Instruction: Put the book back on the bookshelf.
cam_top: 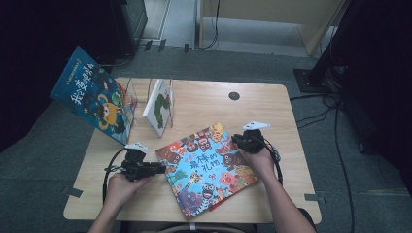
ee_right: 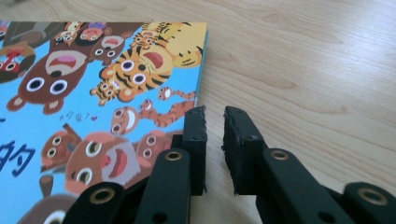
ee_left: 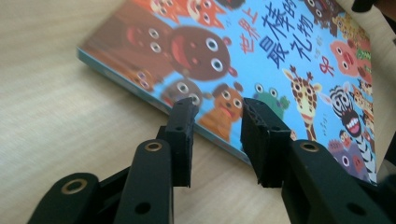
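The book (cam_top: pixel 206 168) lies flat at the table's (cam_top: pixel 291 126) centre, toward six o'clock. The left gripper (ee_left: pixel 217 140), at its nine o'clock edge, is parted; the right gripper (ee_right: pixel 214 149), at three o'clock, is narrowly parted, apparently holding nothing. The thin cover could be missed or pushed askew.

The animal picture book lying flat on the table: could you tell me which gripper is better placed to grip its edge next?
Probably the left gripper: its open jaws already straddle the picture book edge.
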`<state>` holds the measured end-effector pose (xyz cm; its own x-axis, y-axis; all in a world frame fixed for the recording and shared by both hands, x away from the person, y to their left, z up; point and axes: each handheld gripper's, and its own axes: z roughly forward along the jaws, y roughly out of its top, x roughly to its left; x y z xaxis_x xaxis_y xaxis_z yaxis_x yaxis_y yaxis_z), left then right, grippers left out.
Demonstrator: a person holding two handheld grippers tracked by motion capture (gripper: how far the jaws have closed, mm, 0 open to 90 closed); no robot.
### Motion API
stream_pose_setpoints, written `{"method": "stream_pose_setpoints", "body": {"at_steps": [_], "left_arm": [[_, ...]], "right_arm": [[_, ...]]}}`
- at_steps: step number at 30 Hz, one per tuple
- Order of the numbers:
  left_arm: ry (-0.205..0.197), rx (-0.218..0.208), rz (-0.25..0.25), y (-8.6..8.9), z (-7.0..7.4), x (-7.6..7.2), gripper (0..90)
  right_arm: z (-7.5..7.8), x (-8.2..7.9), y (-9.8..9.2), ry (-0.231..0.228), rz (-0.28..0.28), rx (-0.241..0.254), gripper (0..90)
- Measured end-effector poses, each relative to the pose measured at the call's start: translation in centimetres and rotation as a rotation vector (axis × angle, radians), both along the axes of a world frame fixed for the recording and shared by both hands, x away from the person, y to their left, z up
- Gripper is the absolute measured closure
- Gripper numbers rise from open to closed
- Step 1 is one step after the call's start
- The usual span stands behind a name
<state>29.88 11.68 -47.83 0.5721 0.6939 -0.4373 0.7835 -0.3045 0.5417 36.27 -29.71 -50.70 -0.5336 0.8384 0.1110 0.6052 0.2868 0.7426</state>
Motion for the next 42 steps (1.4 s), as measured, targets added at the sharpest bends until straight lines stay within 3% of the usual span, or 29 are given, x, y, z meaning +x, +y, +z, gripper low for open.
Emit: {"method": "stream_pose_setpoints", "body": {"at_steps": [3, 6, 11, 16, 19, 22, 23, 30, 42], "left_arm": [[-0.017, 0.010, -0.004, 0.3, 0.3, 0.5, 61.4], [-0.022, 0.018, 0.002, 0.7, 0.5, 1.6, 57.8], [-0.050, 0.034, 0.000, 1.1, 0.8, 3.4, 57.4], [-0.048, 0.034, -0.007, 1.3, 0.8, 4.7, 58.3], [-0.022, 0.034, -0.020, 1.2, 0.6, 5.4, 66.2], [-0.045, 0.047, -0.017, 1.0, 0.8, 5.7, 70.9], [-0.054, 0.031, -0.026, 1.0, 0.8, 6.0, 70.9], [-0.040, 0.049, -0.042, 1.1, 0.4, 7.2, 80.2], [-0.024, 0.067, -0.066, 0.8, -0.3, 8.1, 86.2]], "right_arm": [[0.2, -0.3, -0.3, 0.012, -0.007, -0.006, 72.9], [0.3, -1.7, -1.1, -0.001, -0.003, 0.008, 69.6], [0.6, -3.3, -1.5, -0.012, 0.002, 0.011, 70.6], [0.9, -4.9, -1.9, -0.016, -0.001, 0.026, 75.5], [1.0, -5.8, -2.1, -0.024, -0.012, 0.041, 79.3], [1.1, -6.4, -2.3, -0.022, -0.016, 0.048, 82.0], [1.1, -6.8, -2.4, -0.019, -0.014, 0.050, 83.6], [1.3, -9.3, -2.4, -0.011, 0.000, 0.046, 86.3], [0.8, -13.0, -2.0, 0.018, 0.039, 0.026, 88.0]]}}
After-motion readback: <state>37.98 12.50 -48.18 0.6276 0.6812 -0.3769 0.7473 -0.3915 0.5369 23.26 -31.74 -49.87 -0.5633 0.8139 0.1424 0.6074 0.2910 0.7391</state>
